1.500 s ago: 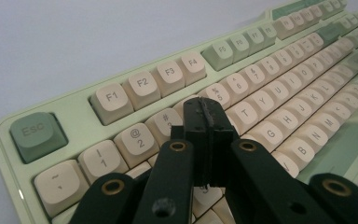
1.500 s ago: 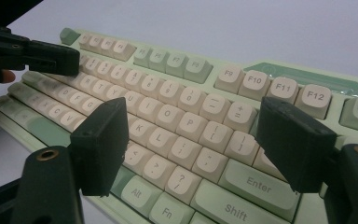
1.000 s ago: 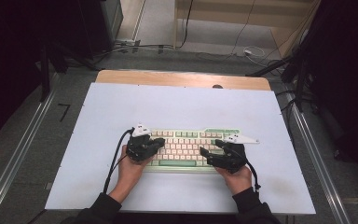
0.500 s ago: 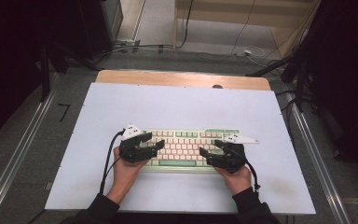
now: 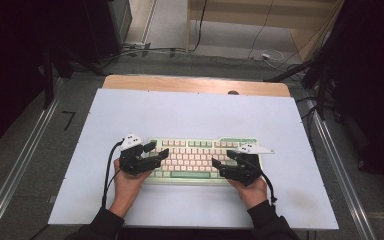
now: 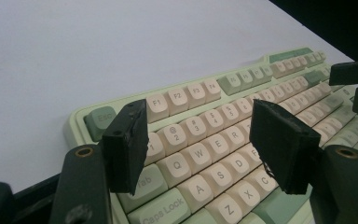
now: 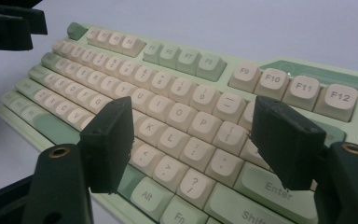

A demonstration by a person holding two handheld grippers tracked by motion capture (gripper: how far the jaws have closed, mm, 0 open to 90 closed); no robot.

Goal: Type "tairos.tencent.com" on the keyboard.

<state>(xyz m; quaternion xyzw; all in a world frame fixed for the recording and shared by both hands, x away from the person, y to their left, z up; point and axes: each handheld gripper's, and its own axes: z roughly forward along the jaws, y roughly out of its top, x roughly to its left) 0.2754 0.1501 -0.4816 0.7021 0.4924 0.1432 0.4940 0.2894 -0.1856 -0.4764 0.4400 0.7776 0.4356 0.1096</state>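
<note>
Two grippers hovering over a keyboard (image 5: 200, 157)

It is lying at 6 o'clock on the white table (image 5: 195, 115); left gripper (image 5: 155, 151) at its 9 o'clock end, right gripper (image 5: 219, 167) at 3 o'clock, jaws of both spreading apart, the right's just narrowing, pinching nothing

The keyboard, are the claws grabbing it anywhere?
No, nothing is held. The left claw has just opened and hangs over the keyboard by Q and W. The right claw, jaws just closing a little, hangs open over its other end.
</note>
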